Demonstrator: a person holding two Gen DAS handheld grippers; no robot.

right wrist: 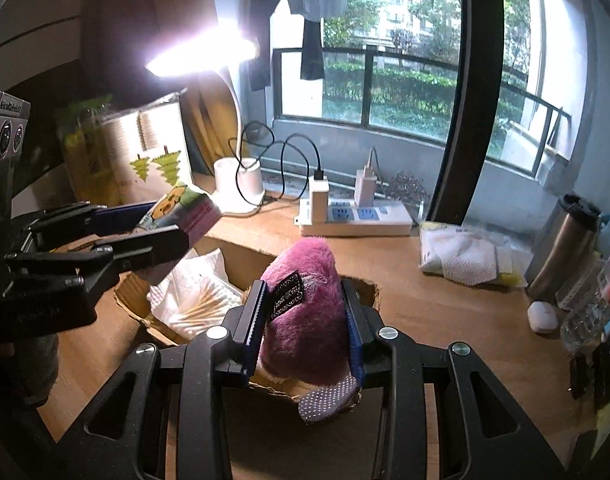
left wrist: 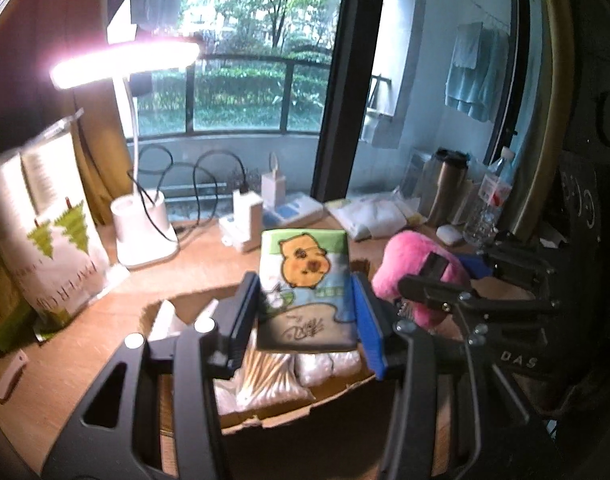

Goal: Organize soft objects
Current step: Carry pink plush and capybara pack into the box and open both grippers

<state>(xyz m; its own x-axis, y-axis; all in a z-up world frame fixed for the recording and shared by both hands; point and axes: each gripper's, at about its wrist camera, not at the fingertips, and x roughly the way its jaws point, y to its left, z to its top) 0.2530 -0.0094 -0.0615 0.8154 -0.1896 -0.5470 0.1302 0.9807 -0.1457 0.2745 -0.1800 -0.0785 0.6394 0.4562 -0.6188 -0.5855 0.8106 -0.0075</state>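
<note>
I am holding the soft cartoon-printed tissue pack (left wrist: 307,292) clamped in my left gripper (left wrist: 305,316) and the fuzzy pink plush slipper (right wrist: 305,320) clamped in my right gripper (right wrist: 305,324), both hovering over the open brown cardboard box (right wrist: 245,256), and I am worrying the close-set grippers collide or the slipper snags the rim.

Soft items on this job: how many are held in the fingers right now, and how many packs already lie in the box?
Held tissue pack in left gripper: 1
Held pink plush in right gripper: 1
Packs visible in cardboard box: cotton swab pack, white pack: 2
Total: 4
</note>
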